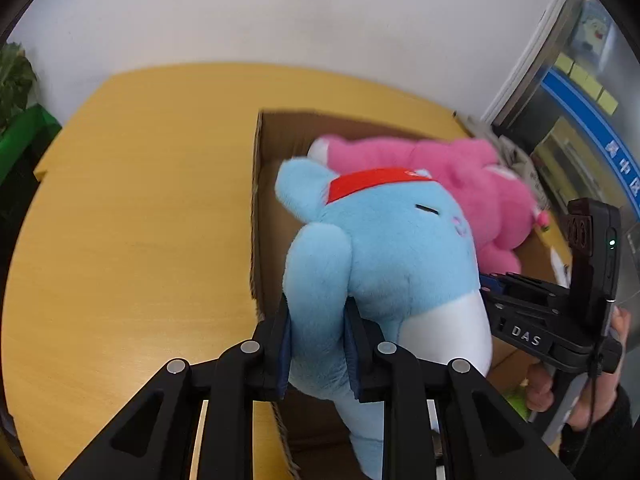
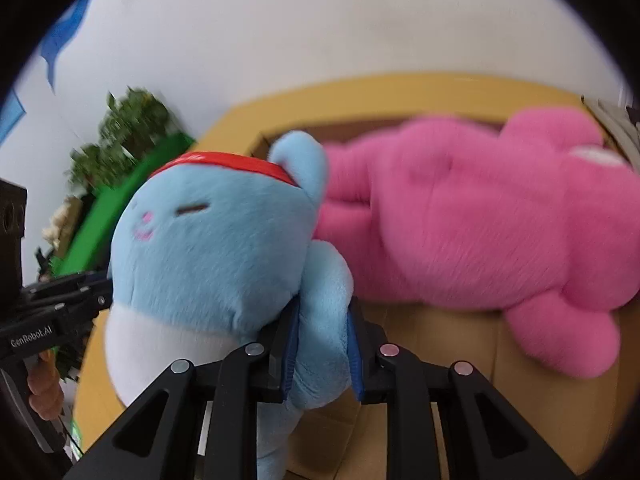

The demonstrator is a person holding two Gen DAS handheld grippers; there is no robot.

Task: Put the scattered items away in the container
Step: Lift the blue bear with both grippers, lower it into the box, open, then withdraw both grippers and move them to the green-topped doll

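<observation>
Both grippers grip one blue plush toy (image 1: 384, 240), carried above the open cardboard box (image 1: 276, 136). Left gripper (image 1: 318, 344): jaws drawn narrow, blue pads pinching one of the toy's arms from both sides, fabric bulging between them. Right gripper (image 2: 322, 344): same posture, pads squeezing the toy's other arm. The toy hangs between the two, head up, white belly toward the bottom, a red headband (image 1: 372, 182) across the forehead, closed-eye face stitched on. In the left wrist view the right gripper's black body shows at the right edge, a bare hand (image 1: 544, 388) with a dark sleeve around its handle; in the right wrist view the left gripper's body shows at the left edge with fingers (image 2: 44, 388) around its handle. A pink plush toy (image 2: 472, 224) lies on its side inside the box, behind and beside the blue one, the two touching or nearly so; cannot tell which. The box sits on a yellow wooden table (image 1: 140, 220), against its right part in the left view. White wall behind; a green plant (image 2: 128, 132) and a green panel (image 2: 132, 192) stand beyond the table's left end. Right wrist view is blurred.
</observation>
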